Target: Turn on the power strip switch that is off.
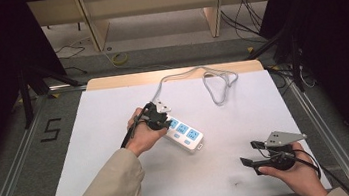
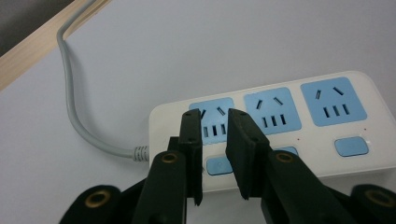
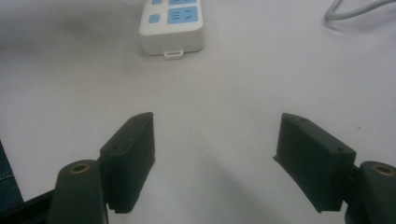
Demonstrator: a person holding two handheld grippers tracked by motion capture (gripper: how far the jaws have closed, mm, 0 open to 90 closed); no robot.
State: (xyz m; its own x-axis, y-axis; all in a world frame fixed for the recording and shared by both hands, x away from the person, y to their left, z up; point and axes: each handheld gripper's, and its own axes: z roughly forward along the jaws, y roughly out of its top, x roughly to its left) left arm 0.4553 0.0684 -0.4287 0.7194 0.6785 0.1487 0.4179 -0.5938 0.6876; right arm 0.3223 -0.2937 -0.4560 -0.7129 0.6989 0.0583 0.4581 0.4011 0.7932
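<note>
Strip (image 1: pixel 183 133) lies mid-frame on the table (image 1: pixel 122 185), cord (image 1: pixel 219 85) looped at upper right. My left gripper (image 2: pixel 215 140) hovers at its cord-end socket, jaws a narrow gap apart, holding nothing. Nothing is plugged in. My right gripper (image 3: pixel 215 158) waits wide open, lower right, empty. Work looks barely begun.

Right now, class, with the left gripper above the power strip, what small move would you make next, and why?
Probably lower the left gripper a little, straight onto the blue switch under its tips. Its jaws stand slightly apart, holding nothing, above the cord-end socket of the power strip. The right gripper rests open, well short of the strip.
</note>
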